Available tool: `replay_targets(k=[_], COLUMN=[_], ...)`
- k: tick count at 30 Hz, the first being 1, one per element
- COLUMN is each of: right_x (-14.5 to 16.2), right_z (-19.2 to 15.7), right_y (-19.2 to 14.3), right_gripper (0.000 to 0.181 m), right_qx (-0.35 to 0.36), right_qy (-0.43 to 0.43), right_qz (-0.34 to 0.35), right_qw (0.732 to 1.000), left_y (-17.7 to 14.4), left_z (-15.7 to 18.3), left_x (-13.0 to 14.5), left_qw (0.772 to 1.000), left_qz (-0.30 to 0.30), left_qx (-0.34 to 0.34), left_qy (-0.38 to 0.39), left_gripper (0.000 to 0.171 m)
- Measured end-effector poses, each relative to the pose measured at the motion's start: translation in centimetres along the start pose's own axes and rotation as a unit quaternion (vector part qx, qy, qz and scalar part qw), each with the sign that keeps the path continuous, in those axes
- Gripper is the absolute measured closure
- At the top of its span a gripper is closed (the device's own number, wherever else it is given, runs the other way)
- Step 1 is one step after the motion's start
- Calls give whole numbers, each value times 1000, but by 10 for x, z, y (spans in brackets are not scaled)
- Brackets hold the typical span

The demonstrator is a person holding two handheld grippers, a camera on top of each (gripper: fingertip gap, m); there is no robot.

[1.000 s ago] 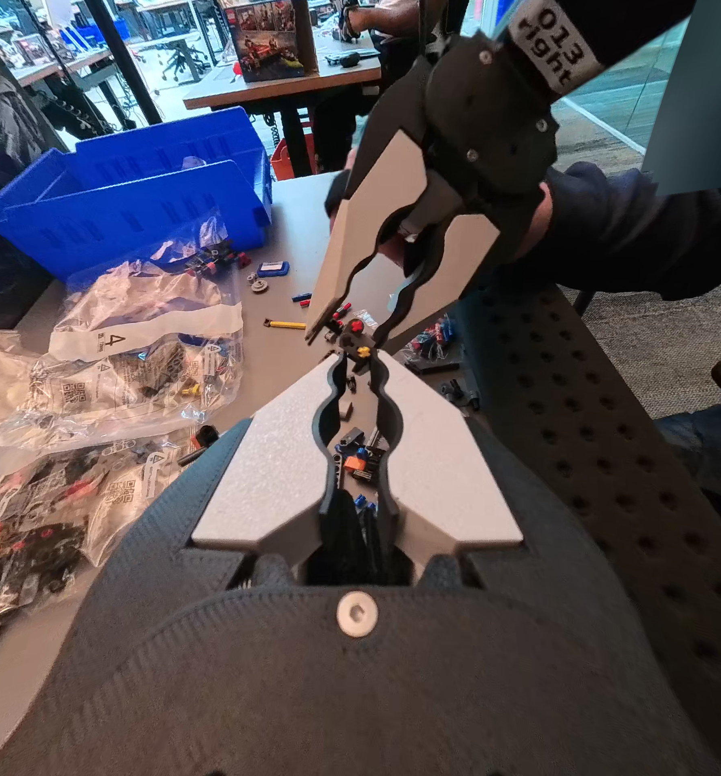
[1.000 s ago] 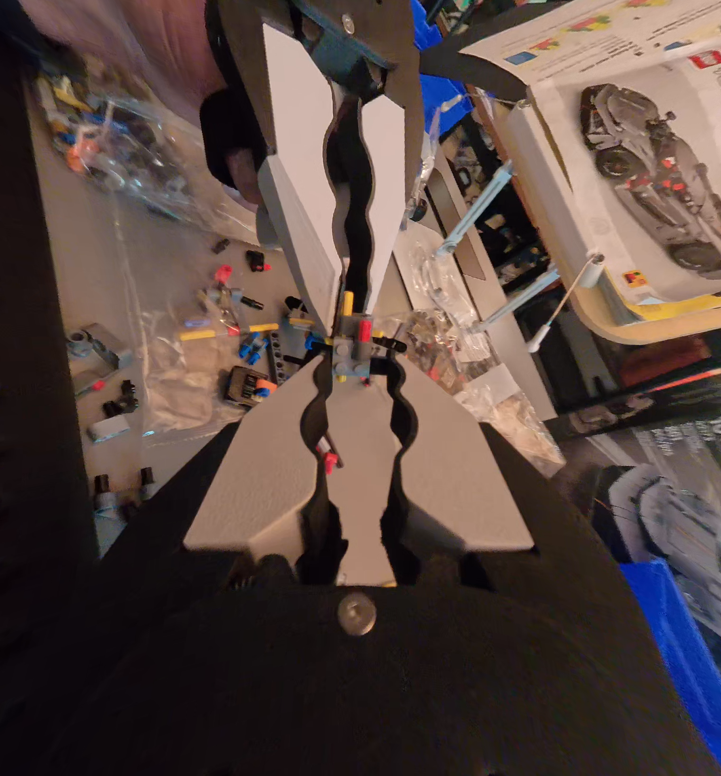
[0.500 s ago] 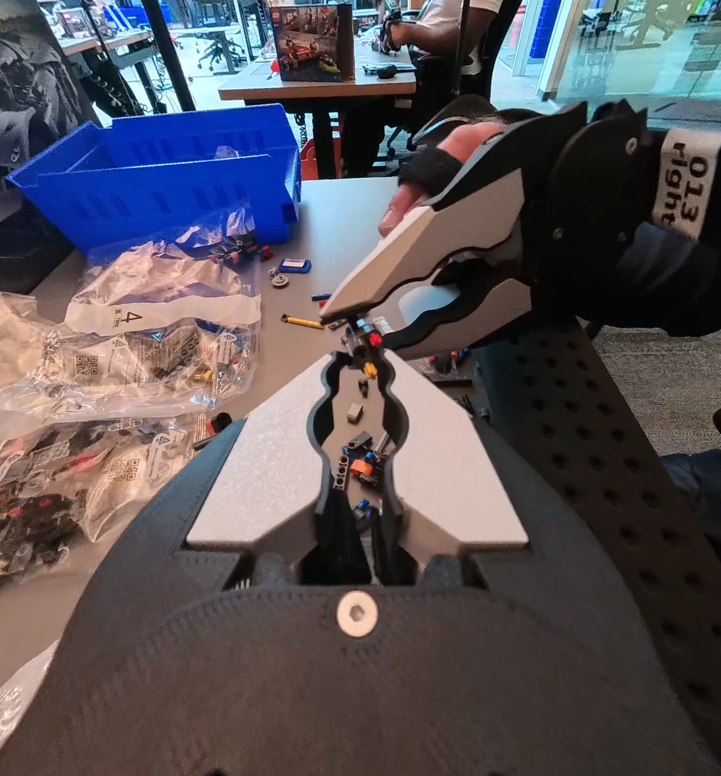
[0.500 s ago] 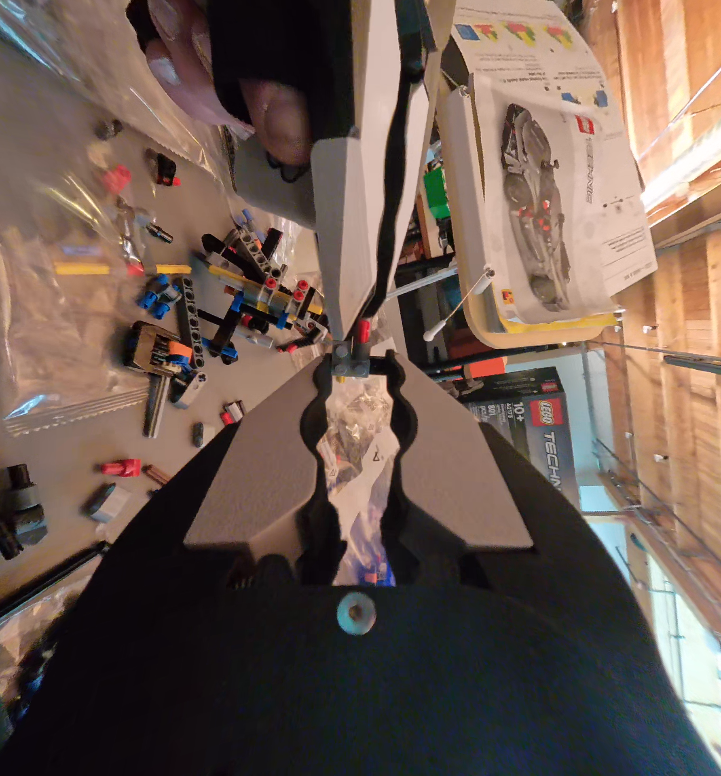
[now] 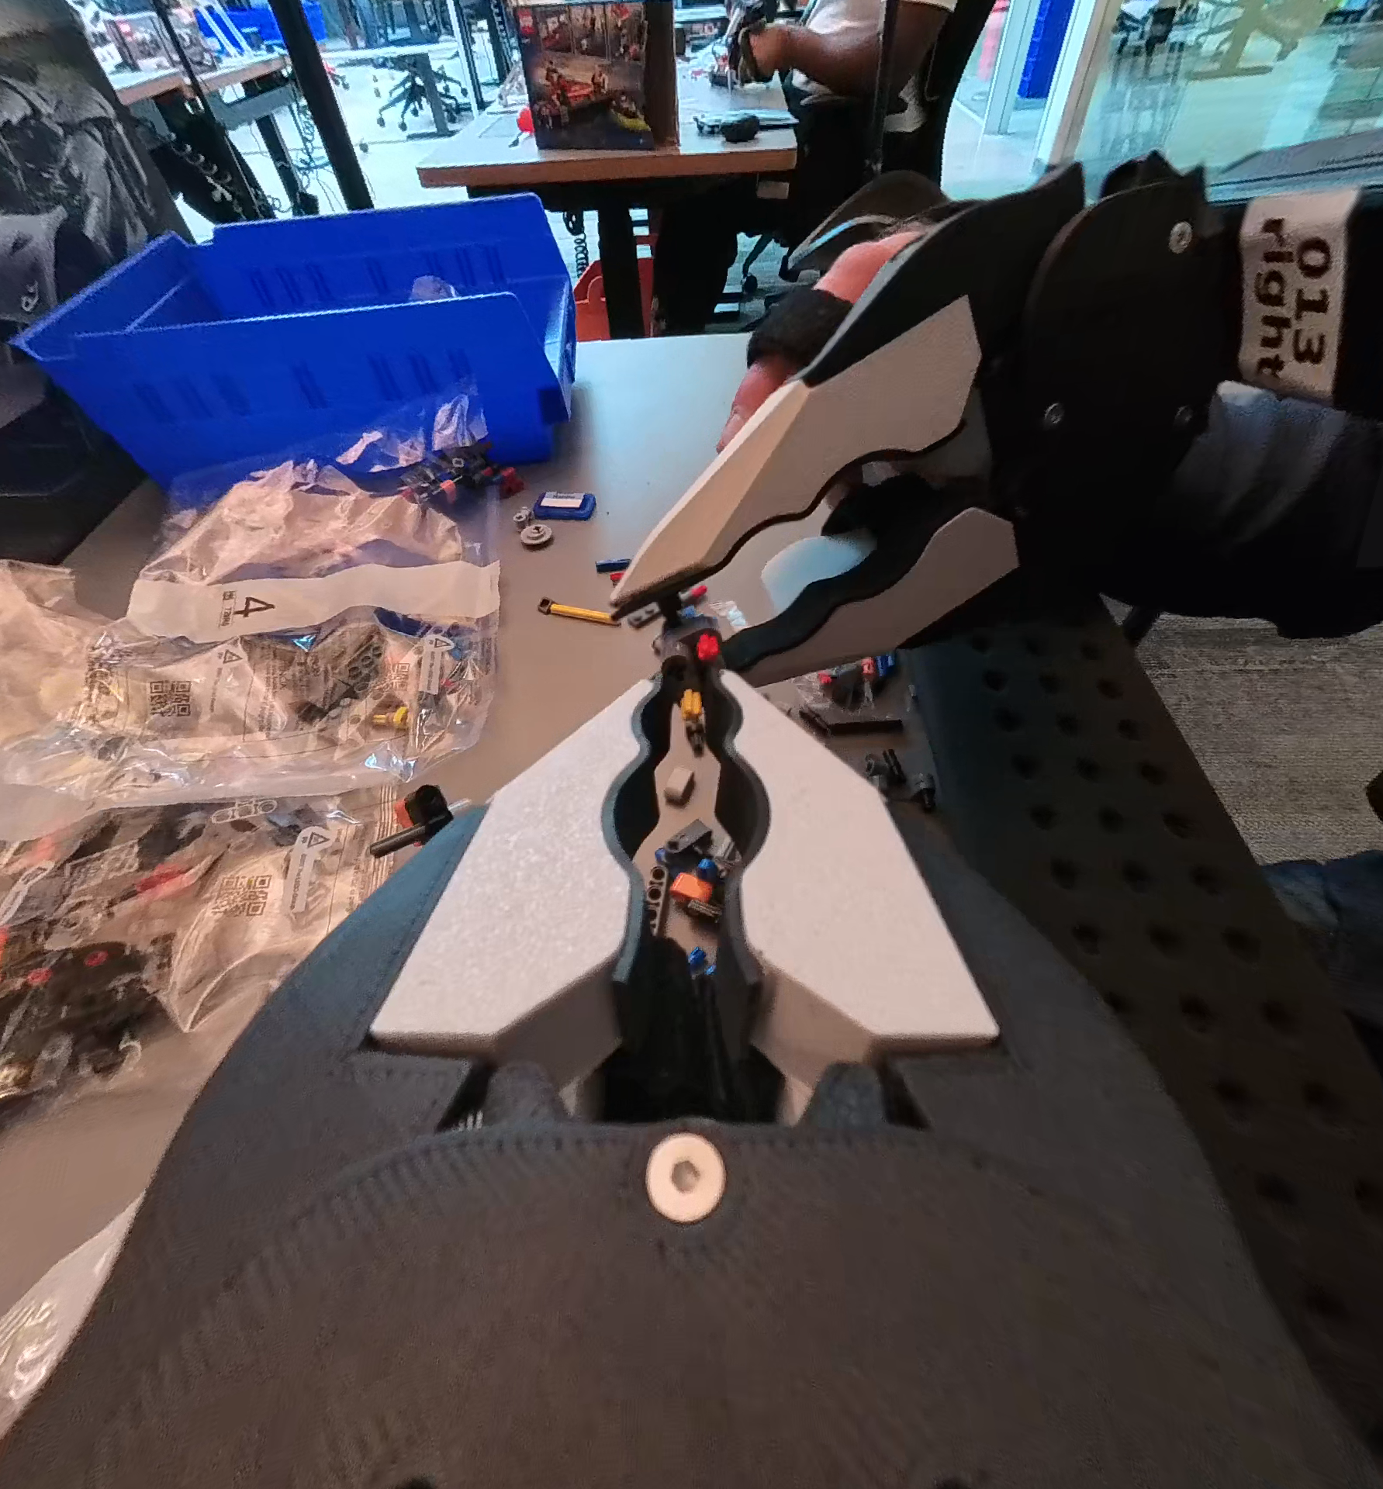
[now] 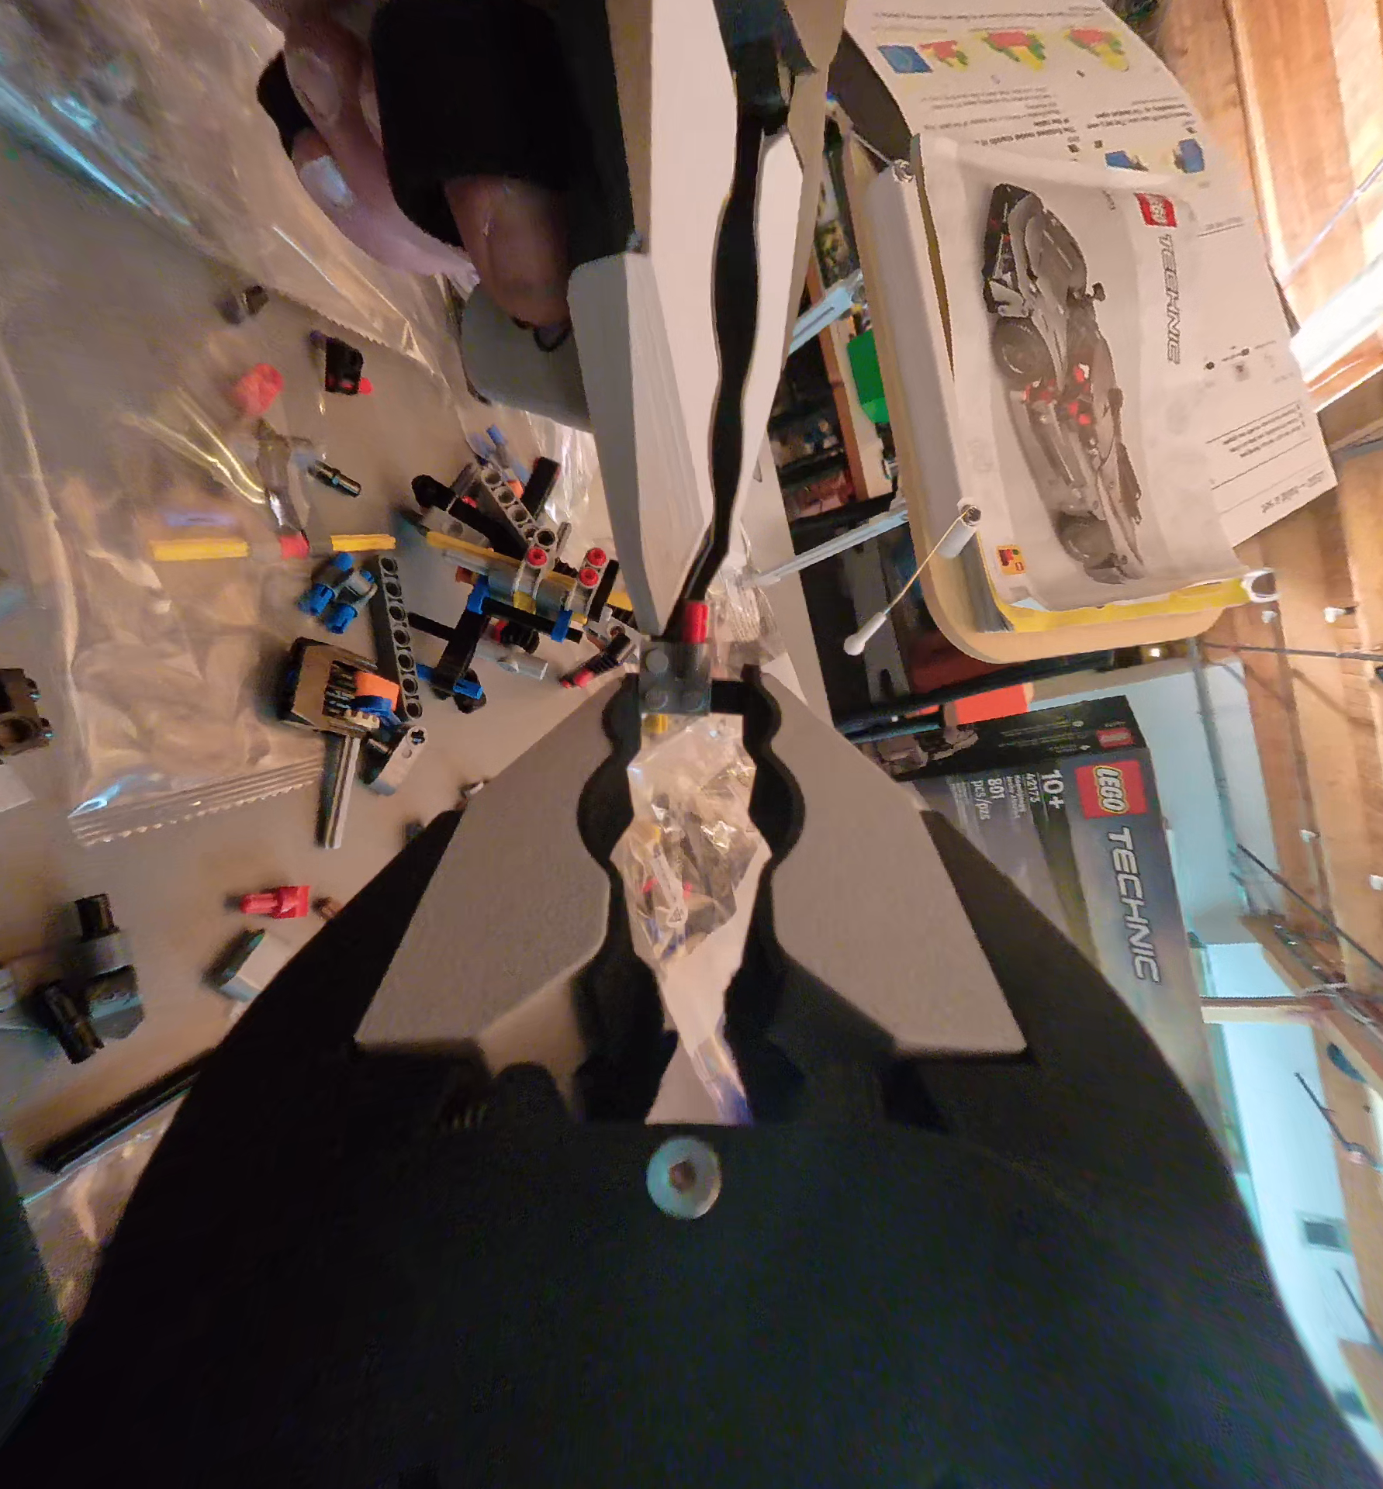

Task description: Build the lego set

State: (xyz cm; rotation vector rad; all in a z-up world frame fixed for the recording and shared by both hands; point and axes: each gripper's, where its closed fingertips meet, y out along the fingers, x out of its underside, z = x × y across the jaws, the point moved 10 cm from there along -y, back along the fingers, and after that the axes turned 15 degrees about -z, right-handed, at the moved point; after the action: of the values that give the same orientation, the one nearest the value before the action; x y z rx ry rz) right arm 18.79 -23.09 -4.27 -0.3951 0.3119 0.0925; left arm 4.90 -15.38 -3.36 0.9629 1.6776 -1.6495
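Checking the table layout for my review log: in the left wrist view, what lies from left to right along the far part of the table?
Blue plastic bins → small blue tile with a pale face → right gripper, closed on a small grey lego assembly with a red pin.

Two dark ribbed plastic tongs [image 5: 689, 673], each with pale grey pointed fingers [image 5: 543, 878], wavy black inner edges and one silver screw [image 5: 685, 1179]. White label band on the far tongs [image 5: 672, 624]. Dark blue sleeve [image 5: 1268, 483].

Small grey Lego sub-assy [image 6: 678, 681] w/ red pin and yellow axle, held aloft above counter [image 5: 656, 403]; loose Technic pieces [image 6: 502, 588] scattered on counter below.
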Motion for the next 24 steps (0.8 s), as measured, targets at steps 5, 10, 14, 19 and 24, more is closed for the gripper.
replay_targets(k=[5,10,14,19,24], right_x=[1,5,16,32,30], right_z=[3,5,9,27,19], right_y=[-3,-3,1,-1,5], right_gripper=[158,157,160,157,177], right_qx=[-16,-45,-134,-219,-237], right_qy=[15,32,79,186,168], right_qz=[16,40,71,149,136], right_qw=[1000,998,985,946,947], left_y=[-2,-2,0,0,5], left_z=[0,1,1,4,8], left_x=[0,1,4,3,2], left_qw=[1000,1000,999,997,994], left_qz=[12,11,-24,-40,-48], left_qx=[18,24,-22,-40,-49], left_qy=[-4,3,40,61,82], left_gripper=[164,164,165,165,165])
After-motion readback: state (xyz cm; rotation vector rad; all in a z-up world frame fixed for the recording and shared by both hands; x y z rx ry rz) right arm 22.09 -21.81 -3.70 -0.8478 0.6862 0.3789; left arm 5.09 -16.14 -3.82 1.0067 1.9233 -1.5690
